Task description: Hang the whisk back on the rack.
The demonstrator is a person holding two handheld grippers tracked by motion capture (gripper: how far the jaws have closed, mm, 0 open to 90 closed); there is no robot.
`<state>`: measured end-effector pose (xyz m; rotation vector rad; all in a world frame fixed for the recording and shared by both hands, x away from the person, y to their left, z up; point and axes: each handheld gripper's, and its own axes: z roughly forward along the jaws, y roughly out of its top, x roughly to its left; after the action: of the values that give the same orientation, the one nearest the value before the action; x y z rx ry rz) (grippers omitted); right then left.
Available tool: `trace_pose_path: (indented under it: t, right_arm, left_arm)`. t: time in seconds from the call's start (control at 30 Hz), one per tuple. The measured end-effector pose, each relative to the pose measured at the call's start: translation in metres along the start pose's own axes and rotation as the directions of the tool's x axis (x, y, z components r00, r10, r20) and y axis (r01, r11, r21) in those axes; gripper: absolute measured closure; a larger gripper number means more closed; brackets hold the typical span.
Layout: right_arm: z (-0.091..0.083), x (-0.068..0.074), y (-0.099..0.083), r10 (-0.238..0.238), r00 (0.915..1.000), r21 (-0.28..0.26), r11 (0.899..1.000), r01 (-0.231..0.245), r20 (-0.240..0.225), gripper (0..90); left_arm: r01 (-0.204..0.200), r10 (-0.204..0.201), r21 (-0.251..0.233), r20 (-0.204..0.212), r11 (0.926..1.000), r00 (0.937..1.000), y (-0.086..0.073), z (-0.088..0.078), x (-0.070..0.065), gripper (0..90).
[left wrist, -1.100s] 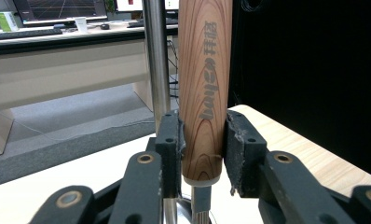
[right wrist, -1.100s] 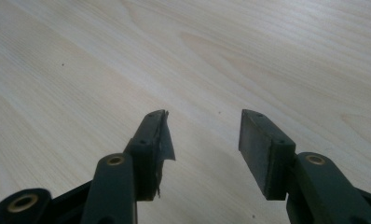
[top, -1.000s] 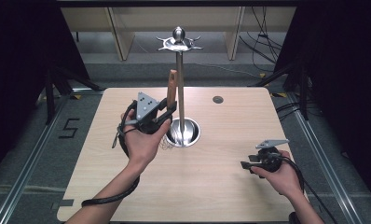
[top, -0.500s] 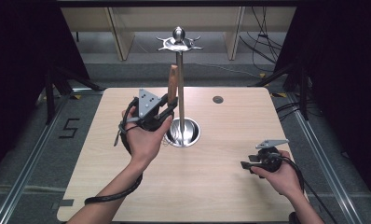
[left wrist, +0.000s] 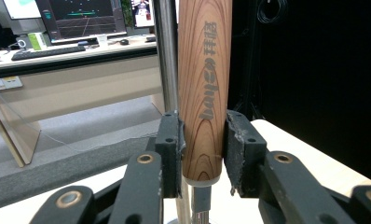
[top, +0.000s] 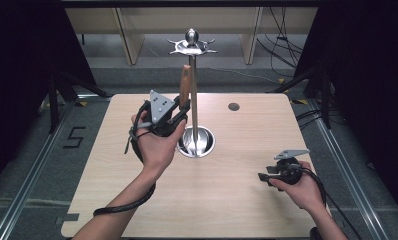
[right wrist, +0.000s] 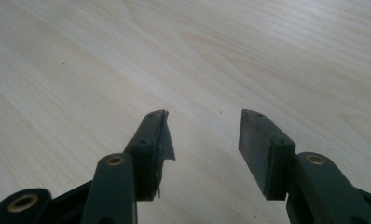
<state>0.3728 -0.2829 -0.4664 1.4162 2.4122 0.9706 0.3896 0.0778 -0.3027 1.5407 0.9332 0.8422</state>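
High view: a light wooden table (top: pixel 227 200) carries a metal stand (top: pixel 194 100), made up of a round, shallow, bowl-like base (top: pixel 203 145), a thin upright pole and a star-shaped crown of hooks (top: pixel 192 46) under a ball knob. What lies in the base, if anything, cannot be told. A small dark round mark (top: pixel 233 106) sits on the table top beyond the stand.

The left gripper (top: pixel 179 111) is raised beside the pole, its jaws closed on a wooden handle (top: pixel 185 85). The handle stands upright, just beside the pole, with its top below the hooks. In the left gripper view, both pads press the lower end of the handle (left wrist: pixel 204 88), which bears dark lettering; a short metal neck (left wrist: pixel 201 205) leaves its bottom end, and the pole (left wrist: pixel 166 56) rises close behind it.

The right gripper (top: pixel 263 176) rests low over the near right part of the table, well apart from the stand. In the right gripper view its jaws stand apart with bare table (right wrist: pixel 221 56) between them.

Surroundings: grey floor, pale shelving behind the table, dark curtains at both sides, and cables on the floor at the right. The left gripper view shows a desk with monitors (left wrist: pixel 81 18) and a keyboard.
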Motion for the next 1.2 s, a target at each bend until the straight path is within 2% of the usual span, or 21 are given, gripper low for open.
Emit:
trace_pose_path:
  t: [0.33, 0.53, 0.63, 0.73, 0.77, 0.87, 1.0, 1.2]
  right_arm:
    - [0.0, 0.0, 0.0, 0.001, 1.0, -0.001, 1.0, -0.001, -0.001, 52.1]
    - [0.0, 0.0, 0.0, 0.0, 1.0, -0.003, 1.0, 0.0, -0.002, 52.1]
    - [-0.002, 0.0, 0.001, -0.007, 1.0, 0.023, 1.0, 0.007, -0.004, 52.1]
    - [-0.002, 0.0, 0.001, -0.003, 1.0, 0.025, 1.0, 0.003, -0.005, 52.1]
    - [0.0, -0.001, 0.0, -0.024, 0.9997, 0.014, 1.0, 0.024, 0.0, 52.2]
    - [0.0, 0.0, 0.0, -0.017, 0.9999, 0.013, 1.0, 0.017, -0.003, 52.1]
    - [0.0, -0.002, 0.0, -0.037, 0.9993, 0.01, 0.999, 0.037, 0.005, 52.1]
    - [0.0, -0.001, 0.0, -0.018, 0.9998, 0.012, 1.0, 0.018, -0.001, 52.1]
  left_arm:
    - [-0.007, 0.007, -0.017, -0.017, 0.9998, 0.9998, 0.005, 0.001, -0.003, 68.2]
    - [-0.031, 0.03, -0.021, -0.033, 0.9993, 0.999, 0.008, 0.003, -0.005, 68.2]
    - [-0.031, 0.03, -0.024, -0.035, 0.9992, 0.9989, 0.009, 0.004, -0.006, 68.2]
    - [-0.031, 0.03, -0.024, -0.035, 0.9992, 0.9989, 0.009, 0.005, -0.006, 68.2]
    - [-0.03, 0.03, -0.025, -0.036, 0.9992, 0.9989, 0.01, 0.005, -0.006, 68.2]
    - [-0.032, 0.031, -0.027, -0.038, 0.9991, 0.9988, 0.011, 0.005, -0.007, 68.2]
    - [-0.04, 0.039, -0.029, -0.041, 0.9988, 0.9984, 0.013, 0.006, -0.008, 68.1]
    - [-0.041, 0.04, -0.025, -0.041, 0.9988, 0.9984, 0.015, 0.008, -0.009, 68.1]
